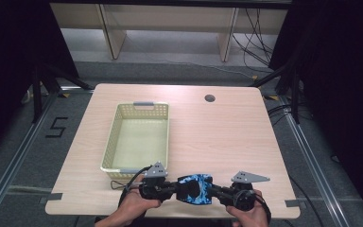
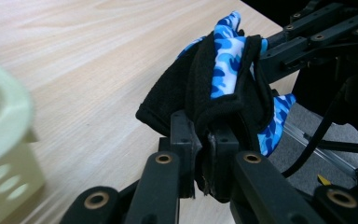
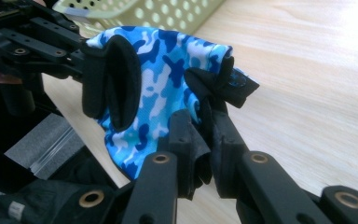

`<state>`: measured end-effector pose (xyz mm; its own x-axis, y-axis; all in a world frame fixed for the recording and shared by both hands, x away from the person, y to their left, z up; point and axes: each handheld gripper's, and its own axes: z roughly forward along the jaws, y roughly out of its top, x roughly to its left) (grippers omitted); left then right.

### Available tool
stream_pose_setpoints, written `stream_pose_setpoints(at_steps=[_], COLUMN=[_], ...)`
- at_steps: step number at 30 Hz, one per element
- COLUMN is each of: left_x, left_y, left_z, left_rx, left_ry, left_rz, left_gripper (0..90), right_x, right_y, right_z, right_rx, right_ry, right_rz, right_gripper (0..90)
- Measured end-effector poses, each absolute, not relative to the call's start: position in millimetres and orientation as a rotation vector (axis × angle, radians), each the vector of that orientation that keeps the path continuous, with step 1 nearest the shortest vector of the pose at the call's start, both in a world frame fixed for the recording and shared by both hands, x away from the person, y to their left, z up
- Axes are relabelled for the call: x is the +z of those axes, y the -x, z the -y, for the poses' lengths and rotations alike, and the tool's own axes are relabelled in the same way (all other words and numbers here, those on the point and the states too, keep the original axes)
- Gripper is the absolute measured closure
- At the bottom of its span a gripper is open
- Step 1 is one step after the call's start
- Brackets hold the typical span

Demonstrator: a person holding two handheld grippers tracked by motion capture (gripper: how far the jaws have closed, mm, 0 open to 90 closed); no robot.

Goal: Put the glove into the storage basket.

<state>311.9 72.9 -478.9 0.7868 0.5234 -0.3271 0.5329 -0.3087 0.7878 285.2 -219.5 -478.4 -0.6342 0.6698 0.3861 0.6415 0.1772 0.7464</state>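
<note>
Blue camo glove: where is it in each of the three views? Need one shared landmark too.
High view: blue camo glove at bottom centre, stretched between the left claw and right claw over the near table edge.
Left gripper view: upper centre, black cuff pinched in this claw.
Right gripper view: centre-left, black edge pinched in this claw.
Shared landmark: pale green basket.

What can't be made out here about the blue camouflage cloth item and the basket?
- Blue camouflage fabric item with black trim: bunched between the left gripper and right gripper; its full shape is hidden in all views.
- Pale green perforated plastic basket: blurred and cut by the left gripper view's edge.
</note>
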Motion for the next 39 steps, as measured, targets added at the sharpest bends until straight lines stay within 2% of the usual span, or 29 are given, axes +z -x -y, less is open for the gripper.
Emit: stream_pose_setpoints(at_steps=[11,24,39], left_x=[-456.3,-416.6,-397.7], left_y=[-311.0,-330.1,-360.9], left_z=[-101.2,-138.4,-183.3], left_rx=[0.023,0.044,0.056], left_ry=[-1.931,-1.894,-1.865], left_rz=[-0.759,-0.788,-0.865], left_gripper=[83.1,83.1,82.4], right_x=[-447.9,-405.7,-374.7], right_y=[-284.3,-311.4,-350.8], right_z=[194.7,163.5,115.0], right_rx=[1.509,1.537,1.493], right_ry=[-1.253,-1.093,-1.062], right_rz=[-2.396,-2.423,-2.482], right_gripper=[81.2,81.2,81.2])
